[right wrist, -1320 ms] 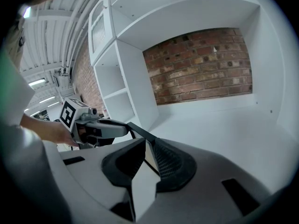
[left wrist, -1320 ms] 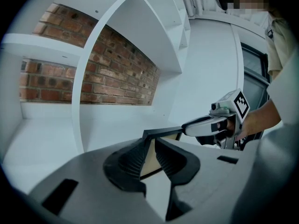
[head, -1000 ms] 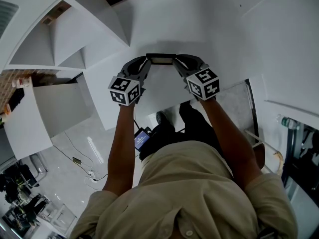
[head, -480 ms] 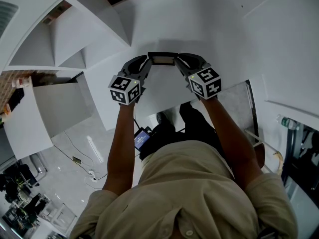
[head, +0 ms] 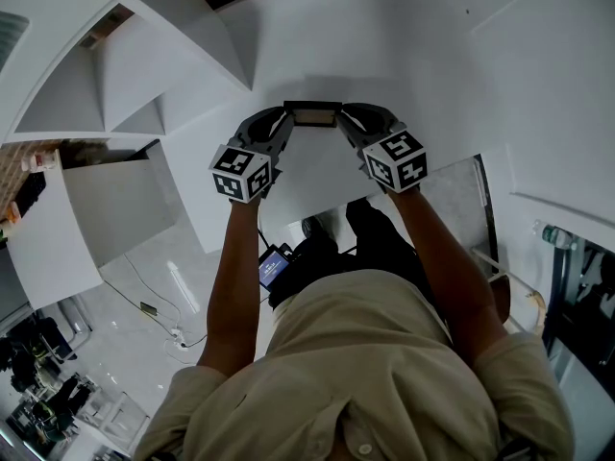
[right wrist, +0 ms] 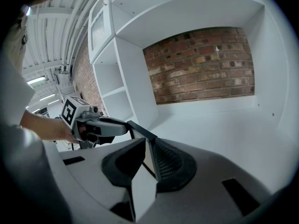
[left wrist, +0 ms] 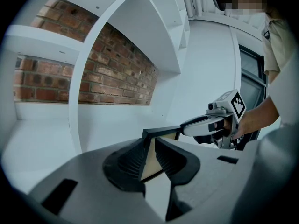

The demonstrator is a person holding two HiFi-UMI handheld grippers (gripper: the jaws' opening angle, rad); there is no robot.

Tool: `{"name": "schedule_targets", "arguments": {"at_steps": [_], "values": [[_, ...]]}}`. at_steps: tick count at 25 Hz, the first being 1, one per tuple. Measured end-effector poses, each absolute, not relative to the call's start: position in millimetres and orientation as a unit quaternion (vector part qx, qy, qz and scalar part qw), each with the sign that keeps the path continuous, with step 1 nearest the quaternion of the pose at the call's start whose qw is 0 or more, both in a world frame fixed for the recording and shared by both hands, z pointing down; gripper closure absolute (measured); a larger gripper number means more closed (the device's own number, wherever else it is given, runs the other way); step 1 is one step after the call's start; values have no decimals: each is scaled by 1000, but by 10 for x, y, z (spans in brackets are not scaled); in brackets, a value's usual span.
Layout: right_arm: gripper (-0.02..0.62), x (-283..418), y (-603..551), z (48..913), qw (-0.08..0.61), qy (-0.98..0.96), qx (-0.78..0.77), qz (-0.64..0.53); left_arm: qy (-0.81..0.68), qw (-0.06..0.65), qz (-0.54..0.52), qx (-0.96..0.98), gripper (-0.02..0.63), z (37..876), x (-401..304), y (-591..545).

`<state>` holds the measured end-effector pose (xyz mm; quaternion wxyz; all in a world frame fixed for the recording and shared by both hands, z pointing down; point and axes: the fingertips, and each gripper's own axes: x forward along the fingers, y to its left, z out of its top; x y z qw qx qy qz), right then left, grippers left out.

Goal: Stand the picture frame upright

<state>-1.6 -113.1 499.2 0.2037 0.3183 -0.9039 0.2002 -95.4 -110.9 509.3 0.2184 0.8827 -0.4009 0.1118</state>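
"So, who had the picture frame (head: 312, 113)?"

"Both. The left gripper (head: 282, 123) was clamped narrow on its left edge, the right gripper (head: 344, 123) on its right, out at the far middle of the white shelf (head: 404, 56)."

"And to finish well?"

"I reckoned: keep both ends level, settle the bottom edge firmly, then release one side at a time."

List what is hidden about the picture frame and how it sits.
- Bottom edge of the picture frame: the head view looks from above. In both gripper views the bodies of the left gripper and right gripper cover it, so contact with the white surface can't be told.
- Its picture: only a beige strip shows, in the left gripper view.
- Any back stand: no view shows one.
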Motion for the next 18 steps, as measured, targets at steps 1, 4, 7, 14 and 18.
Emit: {"name": "schedule_targets", "arguments": {"at_steps": [1,4,7,14,18], "values": [[534,-15,-1137,4995,204,-904,318,200,-401,219,112,883,546,5099,-954,-1111],[534,-3,-1145,5000,205,-904,318,199,-400,219,113,883,546,5106,-945,-1115],[534,-9,-1152,5007,205,-904,318,200,-400,220,112,883,546,5111,-948,-1129],[534,-11,-1168,5014,205,-903,320,201,-397,220,112,884,546,5115,-949,-1143],[534,-21,-1153,5009,204,-904,319,201,-399,220,112,883,546,5112,-956,-1130]]}}
